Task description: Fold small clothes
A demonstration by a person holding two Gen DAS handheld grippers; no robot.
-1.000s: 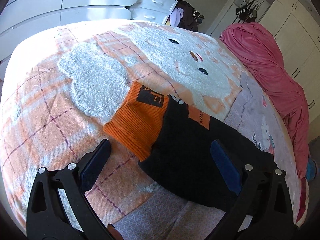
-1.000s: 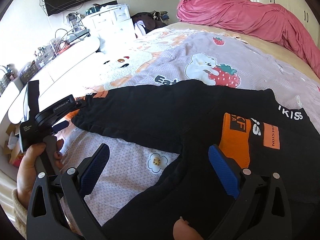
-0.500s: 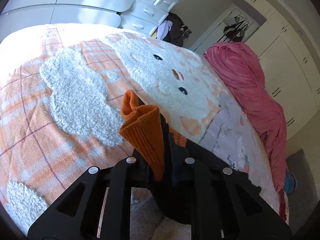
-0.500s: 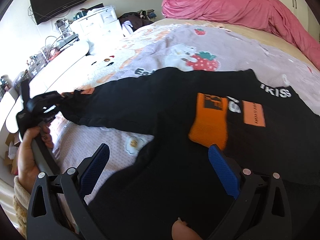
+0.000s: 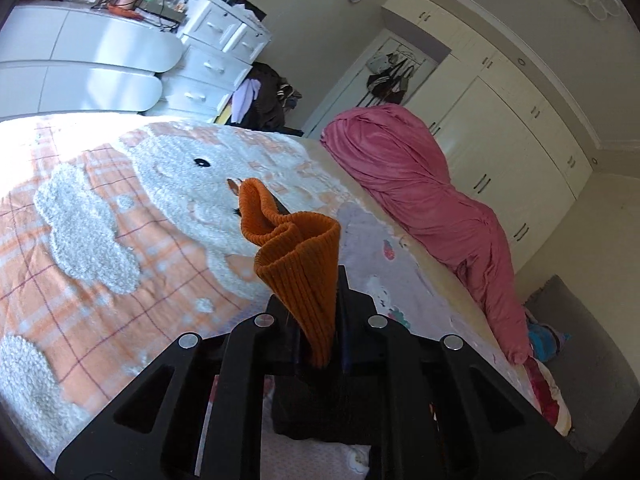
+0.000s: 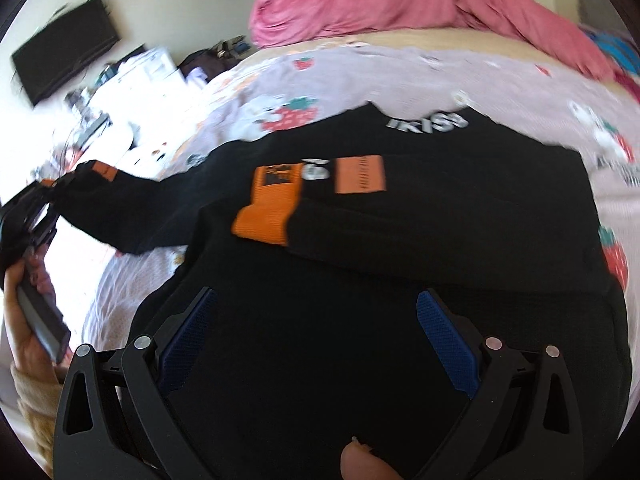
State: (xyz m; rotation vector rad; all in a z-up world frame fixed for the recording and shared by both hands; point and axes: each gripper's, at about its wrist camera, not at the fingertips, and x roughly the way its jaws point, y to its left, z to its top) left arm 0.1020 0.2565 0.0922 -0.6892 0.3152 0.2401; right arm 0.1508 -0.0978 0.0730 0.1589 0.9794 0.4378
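A small black sweater (image 6: 400, 240) with orange cuffs lies spread on the bed. One sleeve is folded across its chest, its orange cuff (image 6: 268, 212) near the middle. My left gripper (image 5: 318, 320) is shut on the other sleeve's orange cuff (image 5: 300, 256) and holds it lifted above the bed; it also shows in the right wrist view (image 6: 36, 208) at the far left, pulling that sleeve out. My right gripper (image 6: 316, 328) is open and empty, hovering over the sweater's lower body.
The bed carries an orange plaid blanket with a fluffy white bear (image 5: 168, 184) and a lilac strawberry-print sheet (image 6: 360, 64). A pink duvet (image 5: 420, 200) is heaped along the far side. White drawers (image 5: 216, 56) and wardrobes (image 5: 520, 152) stand beyond.
My left gripper closed on the orange cuff and lifted it off the bed, stretching the sleeve outward. My right gripper moved further over the sweater's body, staying open.
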